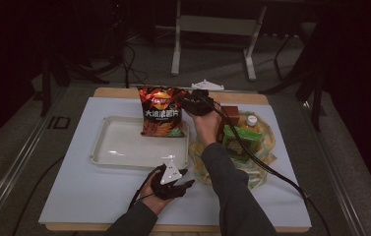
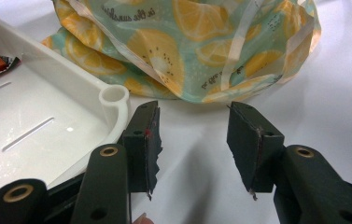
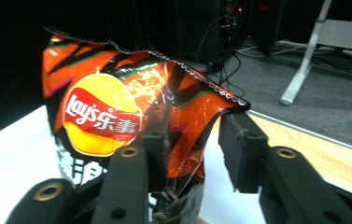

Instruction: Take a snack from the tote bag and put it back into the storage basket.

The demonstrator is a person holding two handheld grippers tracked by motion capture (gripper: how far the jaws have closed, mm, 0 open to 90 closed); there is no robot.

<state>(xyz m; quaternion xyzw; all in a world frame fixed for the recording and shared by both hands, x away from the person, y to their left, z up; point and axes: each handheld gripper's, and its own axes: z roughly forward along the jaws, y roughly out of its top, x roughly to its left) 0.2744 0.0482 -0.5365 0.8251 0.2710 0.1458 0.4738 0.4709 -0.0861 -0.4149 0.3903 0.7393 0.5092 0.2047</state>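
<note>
- White sheet over a wooden table, dark room behind; chip bag stands at the tray's far right edge
- right gripper jaws spread, bag edge loose between them; it could topple
- left gripper spread, empty
- "Lay's" logo readable

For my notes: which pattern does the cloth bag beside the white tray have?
Orange citrus slices on pale teal, on the cloth bag, clearest in the left gripper view.

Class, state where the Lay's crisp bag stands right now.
In the high view, the Lay's crisp bag stands upright at the white tray's far right edge, beside the right gripper.
</note>
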